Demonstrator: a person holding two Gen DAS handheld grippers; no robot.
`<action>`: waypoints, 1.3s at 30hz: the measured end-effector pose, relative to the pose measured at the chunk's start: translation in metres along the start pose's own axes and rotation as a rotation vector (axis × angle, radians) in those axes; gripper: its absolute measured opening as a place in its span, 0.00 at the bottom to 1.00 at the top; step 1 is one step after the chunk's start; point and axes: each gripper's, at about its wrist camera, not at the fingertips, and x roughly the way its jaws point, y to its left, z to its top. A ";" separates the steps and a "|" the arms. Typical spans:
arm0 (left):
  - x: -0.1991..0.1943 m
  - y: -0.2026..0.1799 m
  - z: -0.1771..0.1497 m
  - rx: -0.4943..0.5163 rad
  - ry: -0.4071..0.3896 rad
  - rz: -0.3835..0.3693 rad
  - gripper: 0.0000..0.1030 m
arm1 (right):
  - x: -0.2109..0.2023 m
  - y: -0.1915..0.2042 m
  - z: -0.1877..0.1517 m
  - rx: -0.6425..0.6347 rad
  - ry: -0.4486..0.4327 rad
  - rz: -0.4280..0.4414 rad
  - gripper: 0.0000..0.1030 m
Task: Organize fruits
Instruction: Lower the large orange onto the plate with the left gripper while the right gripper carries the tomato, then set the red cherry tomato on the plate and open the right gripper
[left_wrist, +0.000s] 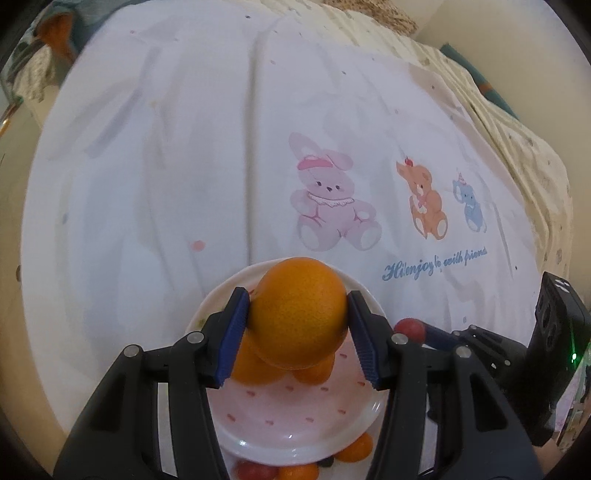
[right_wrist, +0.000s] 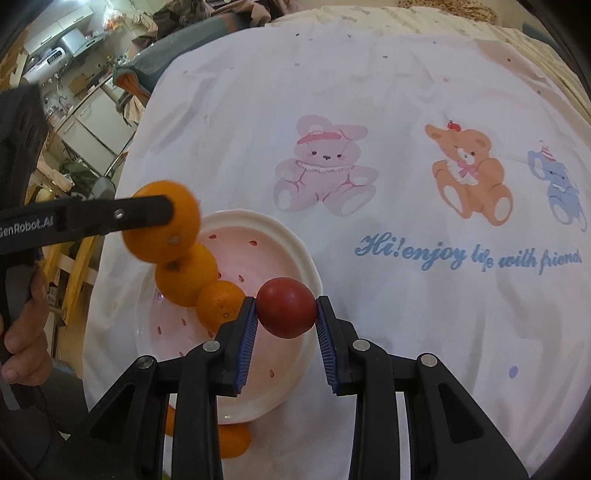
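A white cloth (right_wrist: 369, 92) printed with a pink rabbit, an orange bear, a blue elephant and blue script covers the surface, and all the fruit lies on or above it. On the cloth sits a pale pink plate (right_wrist: 266, 402) with a white scalloped rim and small red marks. The left hand-held gripper (left_wrist: 298, 321) holds a large orange (left_wrist: 299, 314) between its blue pads above the plate, the pads pressed to both sides of the fruit. Under it, two more oranges (right_wrist: 186, 275) rest touching each other on the plate. The right hand-held gripper (right_wrist: 286, 314) is clamped on a small dark red fruit (right_wrist: 287, 308), carried over the plate's right edge. More oranges (left_wrist: 354, 448) and red fruit (left_wrist: 255, 472) lie on the cloth just beside the plate's near rim, partly hidden by it. A person's hand (right_wrist: 26, 332) grips the left tool's handle.
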 end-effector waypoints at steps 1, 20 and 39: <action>0.005 -0.001 0.001 0.002 0.010 -0.003 0.48 | 0.003 0.000 0.000 -0.002 0.006 0.000 0.33; 0.020 -0.005 0.005 0.022 -0.009 0.045 0.71 | 0.020 0.000 -0.005 -0.016 0.053 -0.001 0.37; -0.018 0.007 -0.012 0.032 -0.080 0.130 0.72 | -0.030 0.005 -0.009 0.009 -0.054 -0.014 0.73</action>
